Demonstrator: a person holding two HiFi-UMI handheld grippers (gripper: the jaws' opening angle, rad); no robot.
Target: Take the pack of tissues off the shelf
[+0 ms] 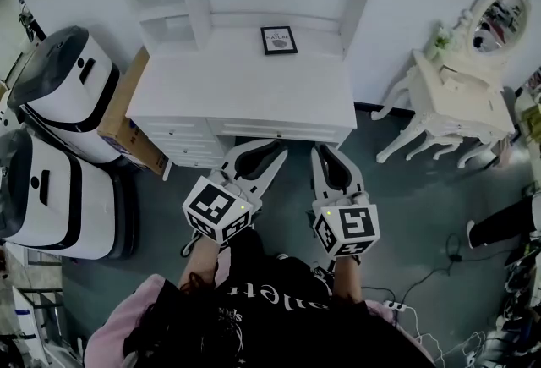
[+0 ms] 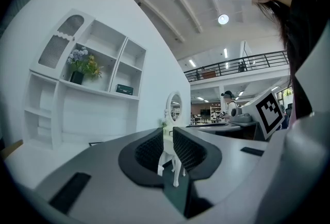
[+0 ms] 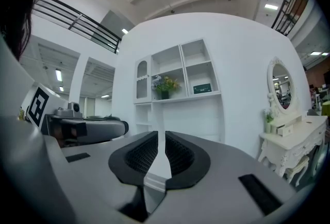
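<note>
Pack of tissues (image 3: 202, 88), a dark green box, sits high on the white shelf (image 3: 178, 98), in the open compartment just right of the vase of flowers (image 3: 164, 85). Its label is too small to read.

Down near the person, the left gripper (image 1: 258, 156) and right gripper (image 1: 331, 156) point forward side by side, well short of that shelf. Both sets of fingers are closed up, with nothing between them.

Just beyond the tips is the white desk (image 1: 220, 87), drawers along its front edge. A small black frame (image 1: 279, 40) at the back of it reads "NATURE". A cardboard box (image 1: 127, 117) leans against the desk's left side, and a white dressing table (image 1: 448, 91) with an oval mirror stands off to the right, against the wall.
</note>
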